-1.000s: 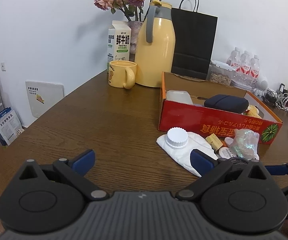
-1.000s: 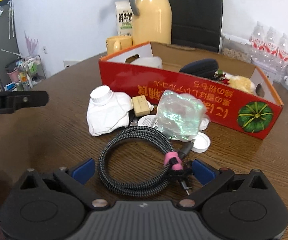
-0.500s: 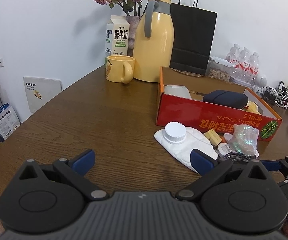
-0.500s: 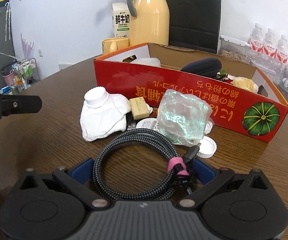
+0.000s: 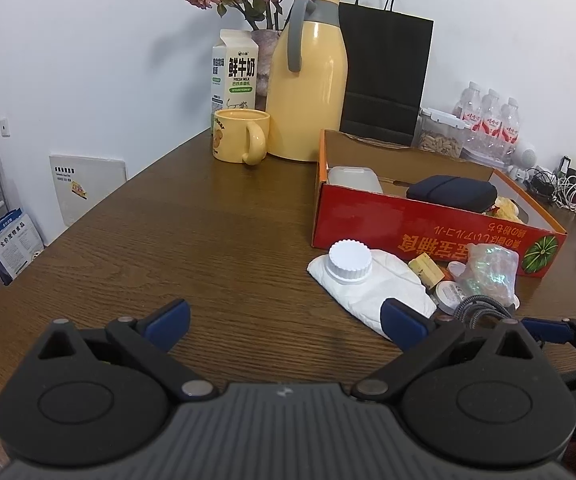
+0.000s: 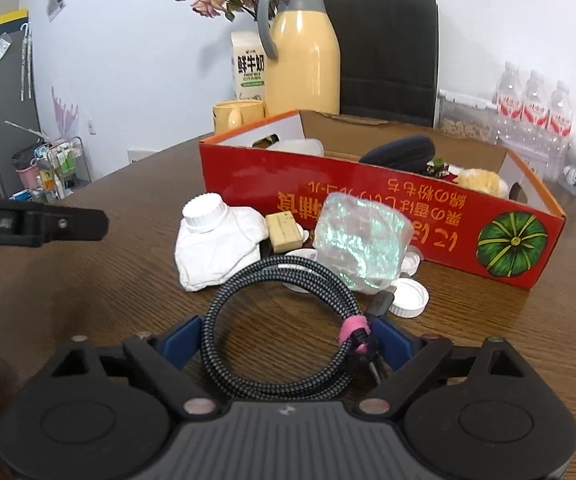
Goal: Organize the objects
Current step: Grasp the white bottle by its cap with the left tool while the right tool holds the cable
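a: coiled braided cable (image 6: 283,324) first — where is it?

b: flat on the table (image 5: 207,248), near its right-hand edge, in front of the box. it lies between the blue pads of the right gripper (image 6: 285,340), which are closing in on it. the coil nearly fills the gap, but i can't tell whether the pads press on it yet. a pink strap binds the loop on the right pad's side.

a: and the left gripper (image 5: 285,316)?

b: spread wide over bare wood, nothing between its fingers. its right pad sits in front of the white pouch (image 5: 372,284), which lies on its side with a ribbed cap.

a: what else is in that little pile?

b: beyond the cable: the pouch, a small tan block (image 6: 283,232), an iridescent wrapped packet (image 6: 362,244), and white bottle caps (image 6: 408,298) beside it. all of it is just in front of the red cardboard box (image 6: 388,216).

a: what's in the box?

b: a clear plastic container (image 5: 354,178) at its left end, a dark zip case (image 5: 450,192) in the middle, something yellow and fluffy (image 6: 480,180) toward the right end.

a: farther back?

b: toward the table's far edge, a yellow mug (image 5: 239,140), a milk carton (image 5: 233,68), a yellow thermos jug (image 5: 308,80), a vase of dried roses, a black paper bag (image 5: 384,80) and water bottles (image 5: 488,124), against a white wall.
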The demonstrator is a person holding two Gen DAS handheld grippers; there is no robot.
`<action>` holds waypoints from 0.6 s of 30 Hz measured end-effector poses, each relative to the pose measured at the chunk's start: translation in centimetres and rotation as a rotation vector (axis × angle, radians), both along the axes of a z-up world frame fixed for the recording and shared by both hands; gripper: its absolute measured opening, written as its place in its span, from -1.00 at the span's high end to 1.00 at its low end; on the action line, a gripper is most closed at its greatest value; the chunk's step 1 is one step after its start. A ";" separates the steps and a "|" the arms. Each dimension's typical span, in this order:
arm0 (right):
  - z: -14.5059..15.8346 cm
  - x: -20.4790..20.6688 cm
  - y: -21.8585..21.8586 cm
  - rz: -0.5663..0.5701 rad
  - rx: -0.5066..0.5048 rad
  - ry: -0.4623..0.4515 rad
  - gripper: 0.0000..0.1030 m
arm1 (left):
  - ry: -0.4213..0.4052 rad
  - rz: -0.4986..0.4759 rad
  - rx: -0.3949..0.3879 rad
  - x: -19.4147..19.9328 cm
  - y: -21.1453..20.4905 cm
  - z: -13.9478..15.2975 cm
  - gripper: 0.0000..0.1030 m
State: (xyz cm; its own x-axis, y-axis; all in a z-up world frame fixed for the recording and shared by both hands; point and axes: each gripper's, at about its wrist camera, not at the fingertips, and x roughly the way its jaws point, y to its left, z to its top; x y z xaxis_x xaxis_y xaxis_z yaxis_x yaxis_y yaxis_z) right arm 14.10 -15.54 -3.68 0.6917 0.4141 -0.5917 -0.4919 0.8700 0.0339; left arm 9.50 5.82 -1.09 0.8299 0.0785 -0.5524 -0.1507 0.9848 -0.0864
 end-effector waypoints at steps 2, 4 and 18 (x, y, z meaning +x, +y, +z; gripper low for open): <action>0.0 -0.3 -0.4 0.005 0.005 0.000 -0.76 | 0.002 -0.002 0.003 0.1 -0.1 0.0 -1.00; 0.1 -0.7 -0.7 0.003 0.009 -0.005 -0.76 | 0.005 -0.003 0.004 0.1 -0.3 0.0 -1.00; 1.1 -2.9 -4.8 -0.059 0.039 -0.097 -0.76 | 0.020 -0.032 0.024 1.4 -1.9 -0.3 -1.00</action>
State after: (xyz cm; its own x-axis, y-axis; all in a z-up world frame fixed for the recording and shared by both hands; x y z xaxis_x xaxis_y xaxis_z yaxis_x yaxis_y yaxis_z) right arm 11.18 -20.30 -2.56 0.7688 0.3923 -0.5049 -0.4424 0.8965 0.0230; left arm 10.88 3.96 -1.38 0.8210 0.0651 -0.5671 -0.1203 0.9909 -0.0603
